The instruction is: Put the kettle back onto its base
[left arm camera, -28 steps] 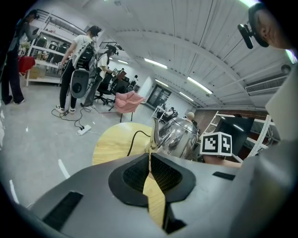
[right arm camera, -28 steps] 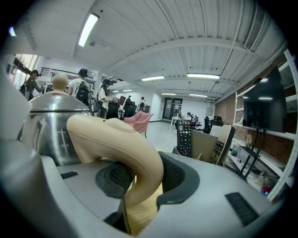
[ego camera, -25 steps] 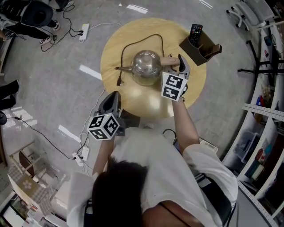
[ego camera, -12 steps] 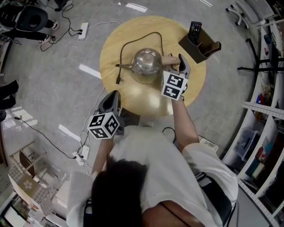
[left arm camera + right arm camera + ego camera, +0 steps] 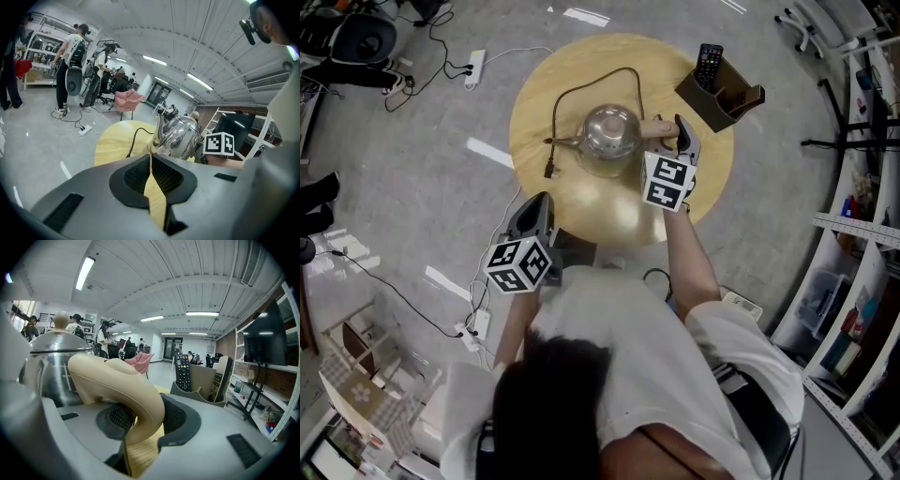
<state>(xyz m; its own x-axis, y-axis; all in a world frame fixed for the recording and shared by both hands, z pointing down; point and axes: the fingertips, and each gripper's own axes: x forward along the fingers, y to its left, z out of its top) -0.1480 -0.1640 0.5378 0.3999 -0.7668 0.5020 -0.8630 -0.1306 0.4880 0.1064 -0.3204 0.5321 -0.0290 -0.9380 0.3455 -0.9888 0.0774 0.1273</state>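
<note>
The kettle (image 5: 609, 139) is mirror-bright polished metal, its handle (image 5: 117, 380) smooth matt cream plastic. Under the kettle, the worktop (image 5: 581, 66) is pale, lightly sheened wood.

Head view: mounted on the person, facing steeply down, far enough off to take in the whole round surface (image 5: 581, 75). Left claw view: rides the left claw (image 5: 536, 211) at the surface's near-left edge, looking low across it to the kettle (image 5: 180, 136). Right claw view: rides the right claw (image 5: 680, 136), hard up against the kettle's handle (image 5: 117, 390), facing the organiser (image 5: 201, 380) at the far-right edge. All three views share kettle and surface
</note>
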